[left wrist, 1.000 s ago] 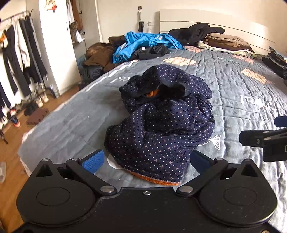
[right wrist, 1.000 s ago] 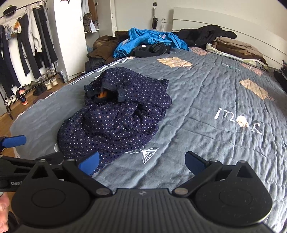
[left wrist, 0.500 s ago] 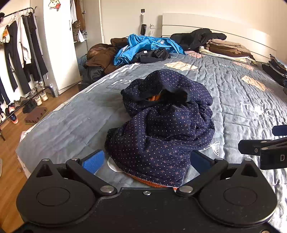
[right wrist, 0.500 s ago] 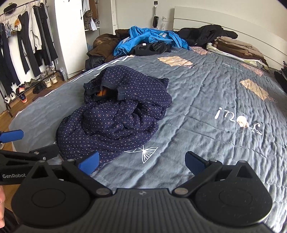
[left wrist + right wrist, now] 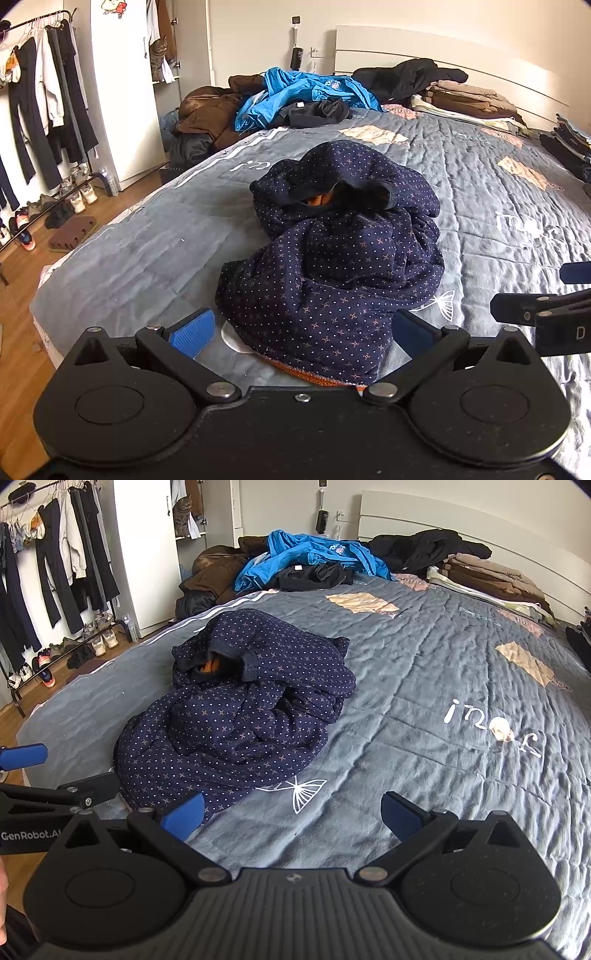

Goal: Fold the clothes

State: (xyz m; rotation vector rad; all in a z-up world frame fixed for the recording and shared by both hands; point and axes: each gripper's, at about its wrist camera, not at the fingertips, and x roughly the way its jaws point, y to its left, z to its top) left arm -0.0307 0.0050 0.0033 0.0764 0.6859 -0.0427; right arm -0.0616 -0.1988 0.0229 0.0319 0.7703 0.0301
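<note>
Hovering wide open and empty, the left tongs [image 5: 301, 332] straddle the near hem of a crumpled navy dotted garment [image 5: 332, 258] stretching away up the grey quilted bed [image 5: 129, 251], the right tongs [image 5: 291, 814], equally open and empty, off its right side.

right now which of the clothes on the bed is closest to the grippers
The crumpled navy dotted garment, lying alone on the grey quilt just ahead of both open grippers; the other clothes are piled far off by the headboard.
</note>
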